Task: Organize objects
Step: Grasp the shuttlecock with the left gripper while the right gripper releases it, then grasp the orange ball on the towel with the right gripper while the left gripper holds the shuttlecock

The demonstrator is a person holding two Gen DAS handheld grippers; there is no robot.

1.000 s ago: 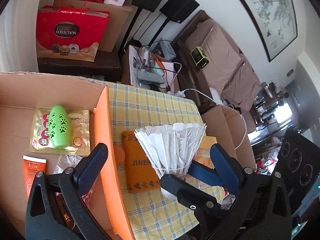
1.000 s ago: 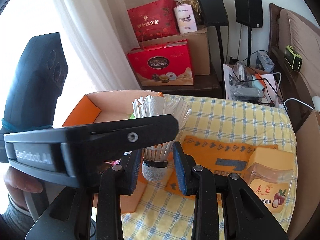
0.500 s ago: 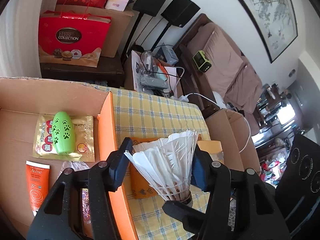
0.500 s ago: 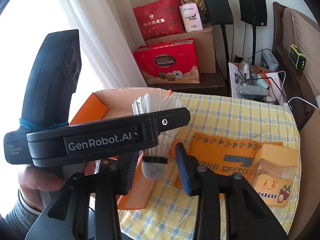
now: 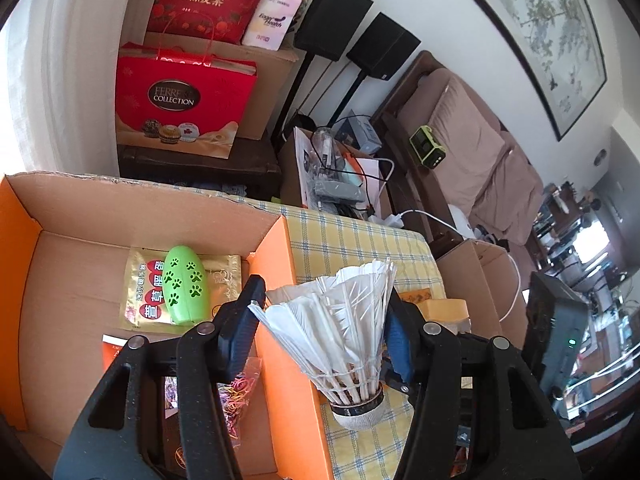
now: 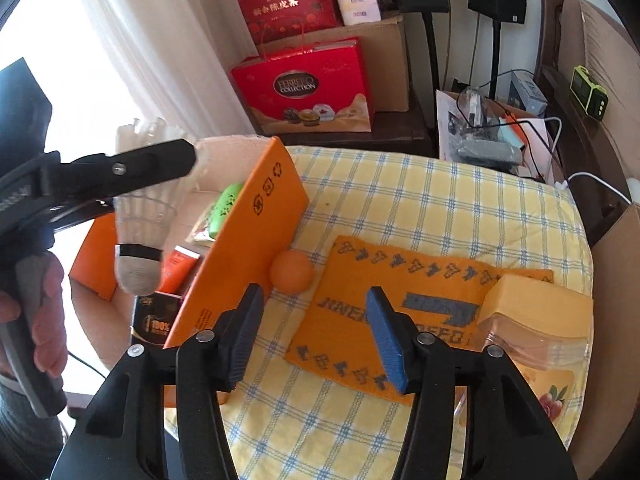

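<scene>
Tongs [image 5: 326, 320] apparently gripping shuttlecock [image 5: 340, 328]

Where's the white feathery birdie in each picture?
Left wrist view: the shuttlecock is low in the middle, held between the left gripper's fingers.
Right wrist view: the shuttlecock is at the left edge, hanging over the box.
Shared landmark: the orange box.

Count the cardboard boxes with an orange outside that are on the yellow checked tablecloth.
1. The orange box sits open at the cloth's left edge, beside the orange ball. Other boxes may be out of view.
</scene>
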